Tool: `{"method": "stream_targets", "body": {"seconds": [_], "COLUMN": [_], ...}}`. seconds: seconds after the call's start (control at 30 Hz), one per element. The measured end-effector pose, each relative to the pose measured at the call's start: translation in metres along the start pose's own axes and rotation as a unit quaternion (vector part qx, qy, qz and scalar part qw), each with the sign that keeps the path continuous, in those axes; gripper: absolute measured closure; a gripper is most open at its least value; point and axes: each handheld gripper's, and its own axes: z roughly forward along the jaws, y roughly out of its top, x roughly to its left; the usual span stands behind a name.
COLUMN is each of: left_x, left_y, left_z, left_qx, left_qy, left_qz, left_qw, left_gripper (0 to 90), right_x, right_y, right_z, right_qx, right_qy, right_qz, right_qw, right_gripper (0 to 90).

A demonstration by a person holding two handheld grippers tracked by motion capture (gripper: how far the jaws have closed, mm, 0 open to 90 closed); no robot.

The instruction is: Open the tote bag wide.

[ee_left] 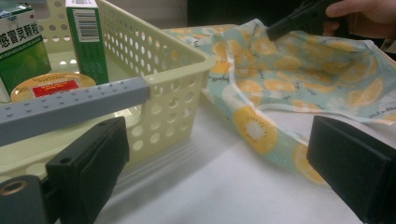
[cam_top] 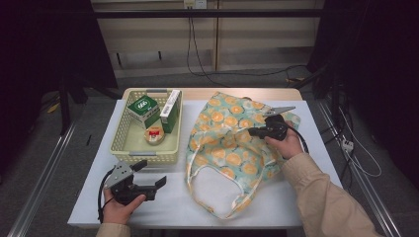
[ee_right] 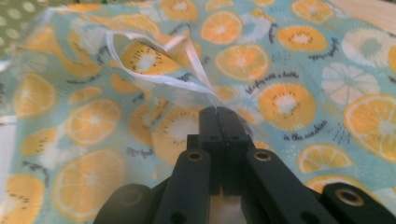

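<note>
While your right gripper (ee_right: 219, 114) pinches the fruit-print tote bag (cam_top: 232, 138) shut-jawed, the bag lies right of the basket (cam_top: 148, 153), long axis near-far, handles (cam_top: 217, 192) toward you. Your left gripper (cam_top: 148, 175) rests open, empty, near-left.

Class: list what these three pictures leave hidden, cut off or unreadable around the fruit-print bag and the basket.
- Inside of the bag: hidden by its own cloth, high view.
- Round tin label: too small; grey basket handle crosses it, left gripper view.
- Cloth edge in the right gripper: jaws cover it.
- Green box: cut off by the frame edge.
</note>
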Motion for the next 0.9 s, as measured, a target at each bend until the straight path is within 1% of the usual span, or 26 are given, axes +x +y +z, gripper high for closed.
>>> {"method": "stream_targets", "body": {"seconds": [0.13,0.23,0.3,0.37,0.43,0.47,0.63,0.73,0.77,0.8,0.83,0.87,0.9], "left_x": [0.000,0.000,-0.001,-0.001,-0.001,-0.001,-0.001,0.000,0.000,0.000,0.000,0.000,0.000], "left_y": [-0.001,-0.001,0.000,-0.001,-0.001,0.000,0.000,0.000,0.000,0.000,0.000,0.000,0.000], "left_z": [0.000,0.001,0.001,0.001,0.001,0.001,0.001,0.000,0.000,0.001,0.001,0.001,0.001], "left_qx": [0.004,0.004,0.004,0.004,0.004,0.004,0.003,0.003,0.003,0.003,0.003,0.003,0.003], "left_qy": [0.001,0.000,0.000,0.000,0.000,0.001,0.000,0.000,0.000,0.000,0.000,0.000,0.000], "left_qz": [0.000,0.000,0.001,0.000,0.000,0.000,0.001,0.002,0.002,0.002,0.002,0.002,0.002], "left_qw": [1.0000,1.0000,1.0000,1.0000,1.0000,1.0000,1.0000,1.0000,1.0000,1.0000,1.0000,1.0000,1.0000], "left_gripper": [5.6,5.6,5.6,5.6,5.6,5.6,5.6,5.6,5.6,5.6,5.6,5.6,5.6], "right_x": [-0.008,-0.010,-0.011,-0.010,-0.009,-0.008,-0.008,-0.004,0.000,0.000,0.004,0.004,0.006], "right_y": [-0.009,-0.012,-0.015,-0.016,-0.019,-0.021,-0.023,-0.021,-0.019,-0.019,-0.016,-0.016,-0.015], "right_z": [0.009,0.011,0.013,0.014,0.017,0.020,0.023,0.022,0.021,0.021,0.019,0.019,0.017], "right_qx": [0.019,0.025,0.026,0.024,0.029,0.038,0.036,0.041,0.035,0.035,0.031,0.031,0.029], "right_qy": [-0.020,-0.025,-0.025,-0.026,-0.028,-0.036,-0.037,-0.039,-0.035,-0.035,-0.033,-0.033,-0.033], "right_qz": [-0.002,0.001,-0.001,-0.002,-0.008,-0.012,-0.008,-0.017,-0.017,-0.017,-0.022,-0.022,-0.026], "right_qw": [0.9996,0.9994,0.9994,0.9994,0.9991,0.9985,0.9986,0.9983,0.9986,0.9986,0.9987,0.9987,0.9987], "right_gripper": [90.0,90.0,89.1,88.3,88.1,87.6,86.4,83.0,80.0,80.0,77.5,77.5,75.7]}}
